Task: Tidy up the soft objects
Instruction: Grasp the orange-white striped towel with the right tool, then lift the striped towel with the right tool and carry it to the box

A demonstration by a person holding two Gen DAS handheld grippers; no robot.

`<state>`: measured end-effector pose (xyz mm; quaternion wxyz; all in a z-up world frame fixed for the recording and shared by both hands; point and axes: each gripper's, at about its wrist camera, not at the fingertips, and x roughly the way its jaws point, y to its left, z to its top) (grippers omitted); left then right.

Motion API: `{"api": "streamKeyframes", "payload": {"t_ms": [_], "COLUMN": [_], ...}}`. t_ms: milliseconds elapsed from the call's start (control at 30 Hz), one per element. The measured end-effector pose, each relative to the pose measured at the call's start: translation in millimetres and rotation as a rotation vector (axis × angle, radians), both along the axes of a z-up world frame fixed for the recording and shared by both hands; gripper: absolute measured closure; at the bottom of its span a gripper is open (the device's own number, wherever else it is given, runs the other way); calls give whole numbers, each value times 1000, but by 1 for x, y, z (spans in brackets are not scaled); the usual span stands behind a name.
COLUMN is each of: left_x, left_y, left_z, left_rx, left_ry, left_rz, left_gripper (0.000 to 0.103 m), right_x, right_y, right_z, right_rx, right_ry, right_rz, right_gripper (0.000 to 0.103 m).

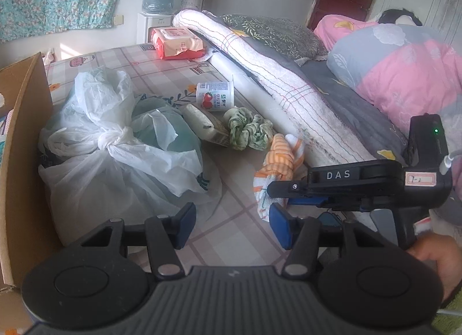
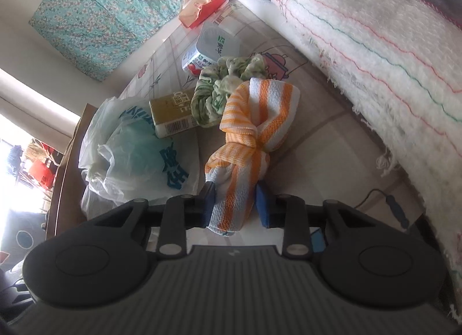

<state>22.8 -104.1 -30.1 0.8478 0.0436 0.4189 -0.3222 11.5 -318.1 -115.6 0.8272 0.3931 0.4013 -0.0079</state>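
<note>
An orange-and-white striped knotted cloth (image 2: 248, 133) lies on the bed; it also shows in the left wrist view (image 1: 278, 159). My right gripper (image 2: 235, 205) is shut on the cloth's near end, and from the left wrist view it (image 1: 291, 187) reaches in from the right. A green-and-white scrunchie (image 1: 248, 128) lies just beyond the cloth, also in the right wrist view (image 2: 222, 89). My left gripper (image 1: 232, 225) is open and empty above the checked sheet, left of the cloth.
A knotted white plastic bag (image 1: 115, 144) sits left, against a cardboard box (image 1: 20, 144). A yogurt cup (image 1: 215, 96), a tan carton (image 1: 206, 125) and a red tissue pack (image 1: 177, 43) lie on the bed. A rolled white blanket (image 1: 260, 75) runs along the right.
</note>
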Motion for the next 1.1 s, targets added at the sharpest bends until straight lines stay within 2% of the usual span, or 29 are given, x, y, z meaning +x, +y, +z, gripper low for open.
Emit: {"api": "streamKeyframes", "payload": {"t_ms": [233,333,400,467,600,700,800,900,1100], "left_x": [-8,-7,-7,-5,-4,-2,2,7,11], "left_y": [0,-3,-6,-10,-22,-30,-36,-41,-51], "left_z": [-15,-21,-23,-25,-28,-32,-36,-42,-53], "left_rx": [3,32,45,51,63,74,75,87,127], "left_ry": [108,130,127,122,108,90,88,105,113], "left_rz": [-64,-70,-74,-79,-102,-109,-103,-115,-142], "left_gripper": [46,46,46,46,46,47,54,57,57], "right_x": [-15,-15,-14,-14,-16,-12,-5,-1,2], "right_y": [22,23,22,19,8,8,12,18,27], "right_z": [-10,-14,-12,-7,2,5,6,8,9], "right_rx": [118,168,178,161,115,67,26,-33,-95], "right_ry": [32,51,47,33,19,24,34,39,41], "right_rz": [123,136,131,115,90,81,86,108,145], "right_gripper": [73,70,61,56,53,53,53,53,53]}}
